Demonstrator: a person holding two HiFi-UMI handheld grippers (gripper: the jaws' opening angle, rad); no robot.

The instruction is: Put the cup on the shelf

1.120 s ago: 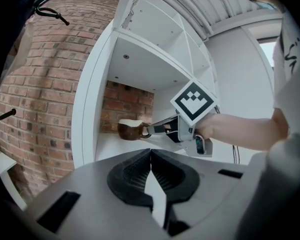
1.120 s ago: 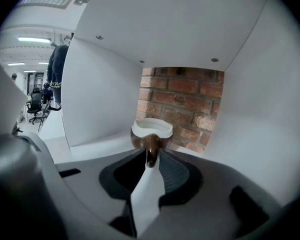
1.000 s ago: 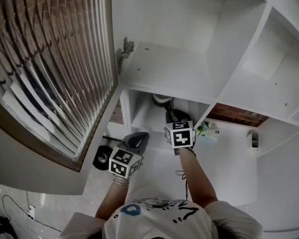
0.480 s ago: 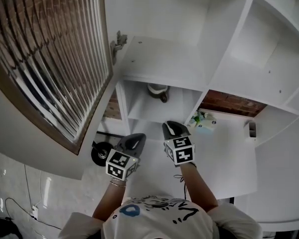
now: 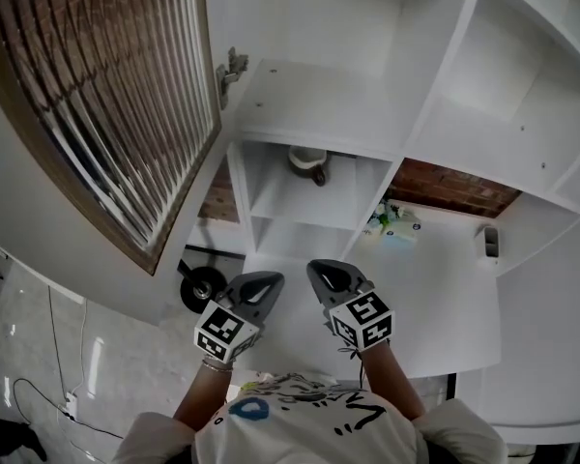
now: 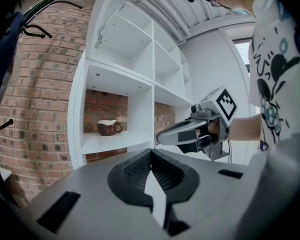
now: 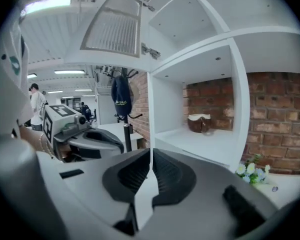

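A brown cup with a white rim [image 5: 308, 163] stands upright on a white shelf [image 5: 300, 193] of the wall unit; it also shows as the cup [image 6: 109, 127] in the left gripper view and the cup [image 7: 199, 122] in the right gripper view. My left gripper [image 5: 262, 281] is shut and holds nothing. Beside it, my right gripper [image 5: 321, 273] is also shut and holds nothing. Both hang well in front of the shelf, apart from the cup.
The white shelving unit [image 5: 435, 143] has several open compartments before a brick wall. A small bunch of flowers [image 5: 385, 222] lies on the white counter [image 5: 435, 298]. A ribbed-glass cabinet door [image 5: 106, 104] hangs open at left. A coat stand [image 7: 122, 109] stands beyond it.
Both grippers have drawn back from the shelf toward my body. The right gripper, which was close to the cup's compartment, is now far from it; the cup stays on the shelf.
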